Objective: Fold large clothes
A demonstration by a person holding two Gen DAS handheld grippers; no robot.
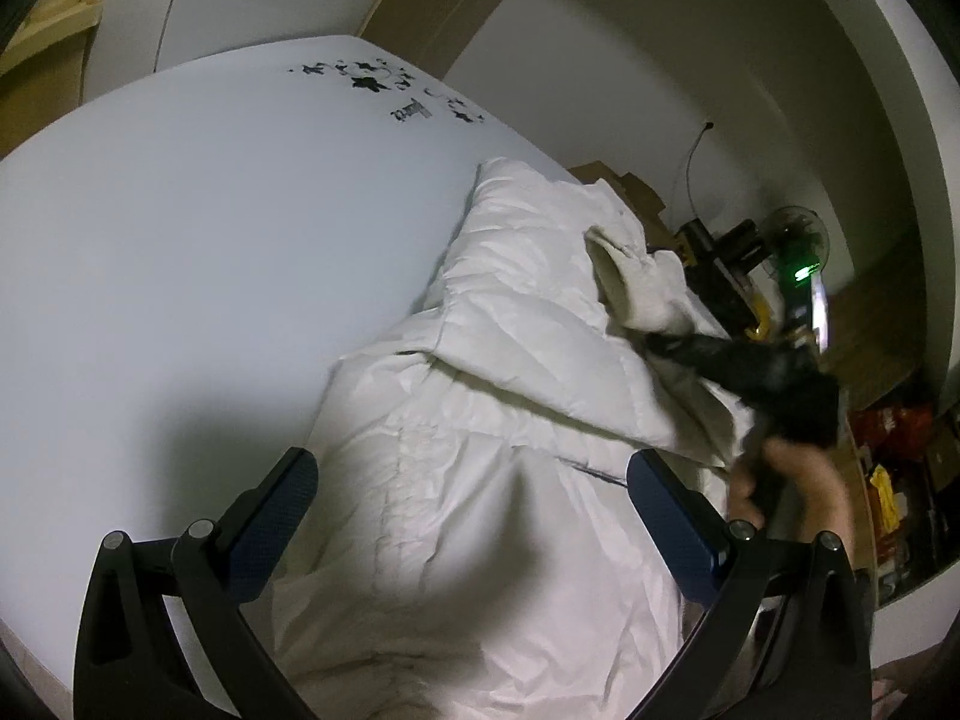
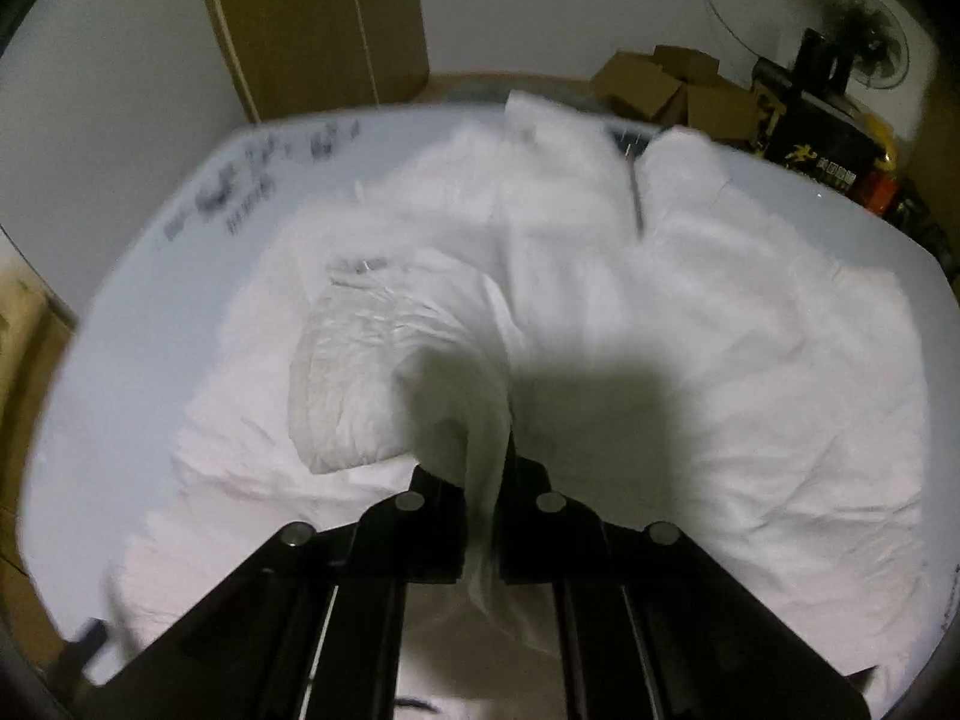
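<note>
A large white puffer jacket (image 1: 480, 408) lies spread on the white table (image 1: 180, 210), its collar end toward the far edge. My left gripper (image 1: 474, 498) hovers open just above the jacket's lower part, with nothing between its blue-padded fingers (image 1: 282, 498). In the right wrist view the jacket (image 2: 660, 300) fills the table (image 2: 120, 312). My right gripper (image 2: 483, 474) is shut on a pinched fold of its white fabric (image 2: 480, 420), lifted off the table. A bunched sleeve (image 2: 354, 372) lies to the left of that fold. The left wrist view shows the right gripper (image 1: 720, 360) blurred, at the jacket's right edge.
The table's far corner carries black printed marks (image 1: 384, 84). Beyond its far right edge stand cardboard boxes (image 2: 678, 90), a black box (image 2: 810, 138) and a fan (image 2: 870, 42). A brown panel (image 2: 318, 18) leans on the wall. A hand (image 1: 798, 480) holds the right gripper.
</note>
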